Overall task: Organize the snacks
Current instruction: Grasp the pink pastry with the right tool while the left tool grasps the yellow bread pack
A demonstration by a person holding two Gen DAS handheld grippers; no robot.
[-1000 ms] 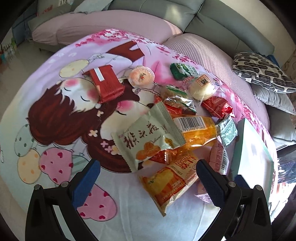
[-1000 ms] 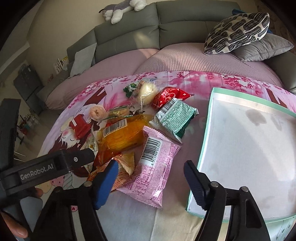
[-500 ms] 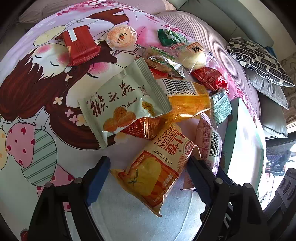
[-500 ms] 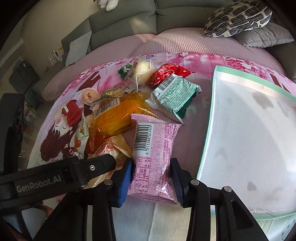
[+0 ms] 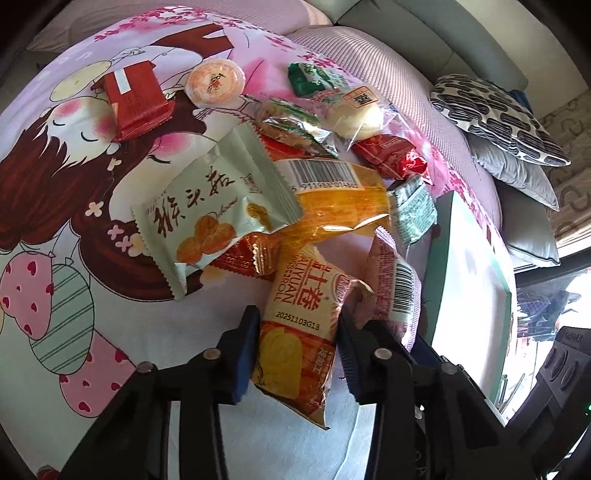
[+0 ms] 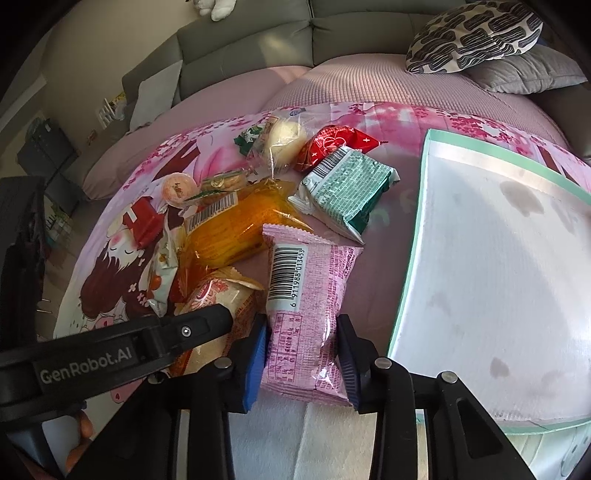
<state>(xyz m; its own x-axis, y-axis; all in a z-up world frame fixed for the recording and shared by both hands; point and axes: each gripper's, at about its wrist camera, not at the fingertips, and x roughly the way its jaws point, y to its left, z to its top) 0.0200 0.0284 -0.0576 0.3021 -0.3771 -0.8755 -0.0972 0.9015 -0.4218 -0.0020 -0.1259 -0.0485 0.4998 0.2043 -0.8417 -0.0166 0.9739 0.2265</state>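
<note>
Snacks: 2 packets gripped, pick-up step.
Left tongs [image 5: 295, 354] just clenched on orange roll packet [image 5: 299, 332]; right tongs [image 6: 301, 354] clamp pink packet [image 6: 306, 314]. Next, likely: lift both toward tray [image 6: 410, 273] right of them.

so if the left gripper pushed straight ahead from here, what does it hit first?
The left gripper is already shut on the orange egg-roll packet; beyond it, probably the small red-orange wrapper, though depth is unclear.

Ahead of the gripper, a grey sofa [image 6: 258, 48] backs a mauve seat; patterned cushion [image 6: 476, 35] right, sunlit.
</note>
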